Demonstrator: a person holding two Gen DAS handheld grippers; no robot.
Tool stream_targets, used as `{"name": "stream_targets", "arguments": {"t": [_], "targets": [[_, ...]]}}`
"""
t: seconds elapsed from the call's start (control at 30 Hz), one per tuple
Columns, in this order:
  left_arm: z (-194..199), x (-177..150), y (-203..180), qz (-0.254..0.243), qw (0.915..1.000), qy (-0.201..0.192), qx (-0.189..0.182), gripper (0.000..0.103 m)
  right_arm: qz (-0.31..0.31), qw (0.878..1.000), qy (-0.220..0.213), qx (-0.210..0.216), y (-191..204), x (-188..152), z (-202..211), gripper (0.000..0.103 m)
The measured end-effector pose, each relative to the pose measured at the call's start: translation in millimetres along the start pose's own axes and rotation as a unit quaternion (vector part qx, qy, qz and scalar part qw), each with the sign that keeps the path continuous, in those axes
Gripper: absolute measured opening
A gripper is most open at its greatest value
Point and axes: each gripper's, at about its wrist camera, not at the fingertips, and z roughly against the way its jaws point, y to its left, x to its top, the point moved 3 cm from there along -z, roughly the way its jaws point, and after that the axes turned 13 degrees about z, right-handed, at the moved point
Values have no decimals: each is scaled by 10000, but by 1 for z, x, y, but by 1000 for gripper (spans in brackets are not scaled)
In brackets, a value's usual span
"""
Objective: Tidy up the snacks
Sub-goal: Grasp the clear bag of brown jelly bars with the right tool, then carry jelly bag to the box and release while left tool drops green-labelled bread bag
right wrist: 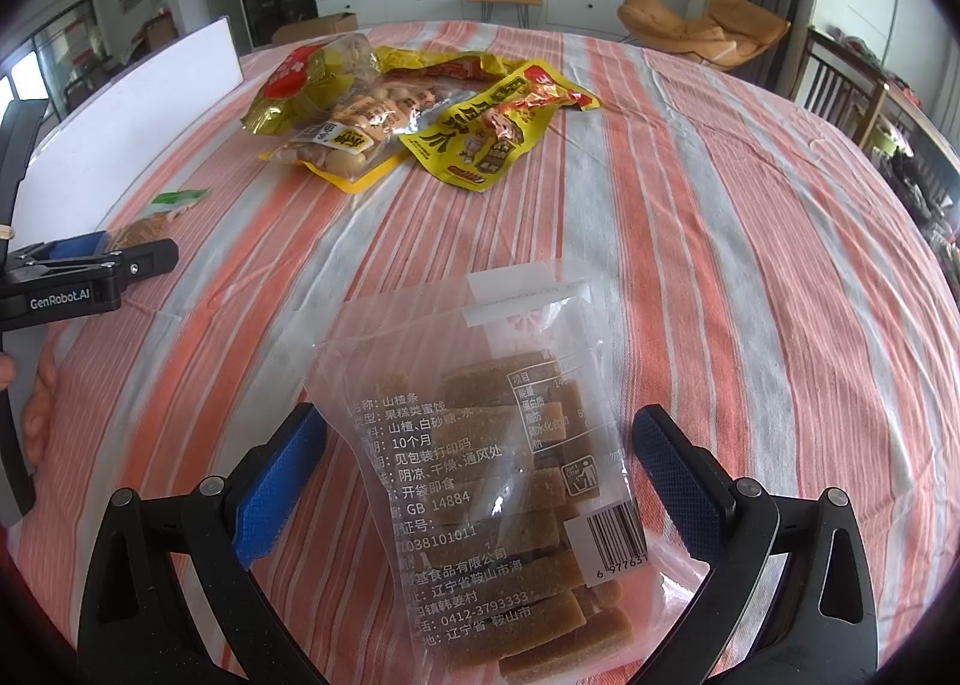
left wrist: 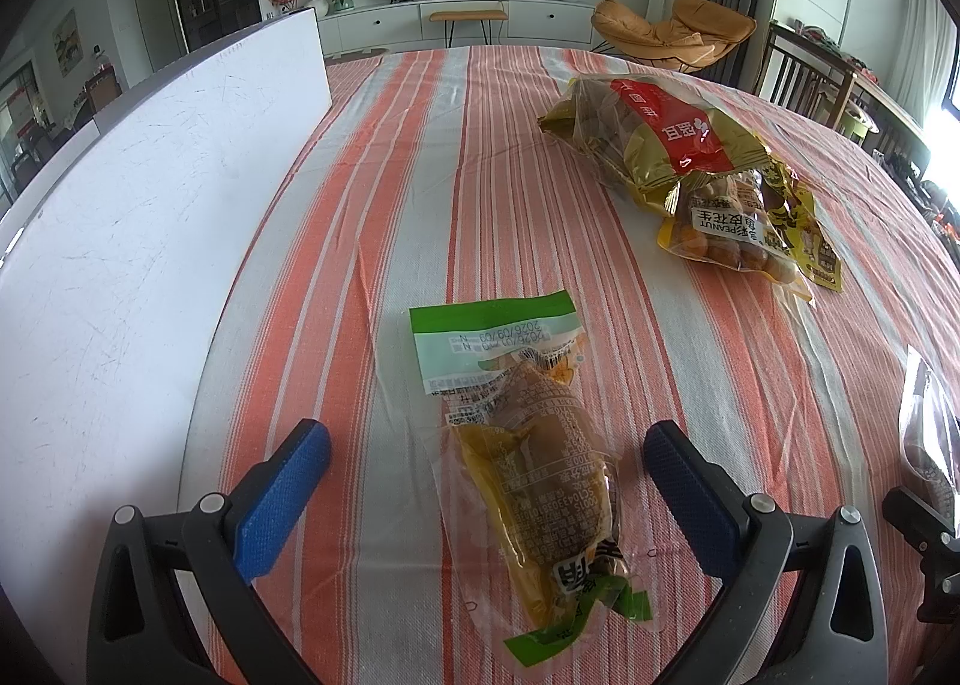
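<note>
In the left wrist view a clear packet with green trim and brown-yellow food point(left wrist: 540, 475) lies on the striped tablecloth, between the blue pads of my open left gripper point(left wrist: 486, 445). In the right wrist view a clear bag of brown hawthorn strips point(right wrist: 498, 481) lies between the pads of my open right gripper point(right wrist: 480, 433). A pile of snack bags lies further back: a gold-and-red bag point(left wrist: 648, 138), a peanut bag point(left wrist: 738, 229), and yellow packets point(right wrist: 480, 138). The left gripper point(right wrist: 90, 271) shows at the left edge of the right wrist view.
A white board point(left wrist: 150, 193) stands along the table's left side. The tablecloth point(left wrist: 480, 175) is orange, grey and white striped. Beyond the table are a TV unit point(left wrist: 444, 12), an orange chair point(left wrist: 672, 30) and wooden chairs point(left wrist: 804, 72) at right.
</note>
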Motion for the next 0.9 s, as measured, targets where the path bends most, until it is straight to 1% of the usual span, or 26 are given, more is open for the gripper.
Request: {"name": "stream_targets", "arguments": {"t": [0.07, 0.13, 0.17, 0.2, 0.23, 0.27, 0.3, 0.33, 0.37, 0.4, 0.43, 0.5, 0.6, 0.73, 0.8, 0.87, 0.9], "targets": [[0, 0, -1, -47, 10000, 47, 10, 103, -2, 10000, 3, 4, 0, 0, 0, 103], [-1, 2, -2, -141, 9994, 320, -22, 102, 11, 10000, 19, 23, 0, 0, -1, 103], [0, 2, -3, -203, 9989, 409, -44, 100, 40, 9999, 93, 55, 1, 1, -2, 103], [4, 2, -3, -252, 9990, 365, -91, 83, 62, 9996, 234, 115, 1, 1, -1, 103], [9, 2, -4, -274, 9990, 310, -150, 55, 83, 9989, 414, 215, 1, 2, 0, 102], [13, 2, -5, -302, 9992, 263, -73, 51, 71, 9982, 491, 339, 0, 2, 3, 96], [14, 1, -2, -228, 9991, 353, -78, 50, 19, 9978, 466, 477, -1, 2, 6, 83], [17, 0, 1, -46, 9987, 427, -290, 48, -4, 9985, 428, 339, -5, 2, 12, 61], [21, -2, 4, 96, 9980, 457, -425, 47, -50, 9981, 429, 443, -8, 2, 15, 60], [31, -4, 9, 279, 9971, 396, -591, 32, -191, 9971, 421, 601, -10, 1, 17, 60], [39, -6, 10, 352, 9959, 409, -719, 30, -409, 9955, 365, 778, -14, -1, 20, 60], [57, -9, 12, 467, 9929, 351, -1035, 30, -762, 9918, 231, 999, -18, -4, 30, 60], [73, -11, 13, 415, 9925, 221, -1131, 30, -1096, 9836, -64, 1429, -13, 4, 46, 60], [95, -8, 26, 743, 9865, 152, -1454, 30, -1161, 9766, -466, 1752, 2, 33, 67, 60], [110, -2, 36, 938, 9817, 99, -1653, 30, -1131, 9734, -619, 1895, 13, 52, 76, 60], [136, 8, 53, 1127, 9763, -91, -1846, 30, -1021, 9712, -696, 2040, 27, 70, 84, 60], [147, 14, 62, 1163, 9756, -201, -1849, 30, -920, 9693, -750, 2151, 37, 83, 89, 60]]}}
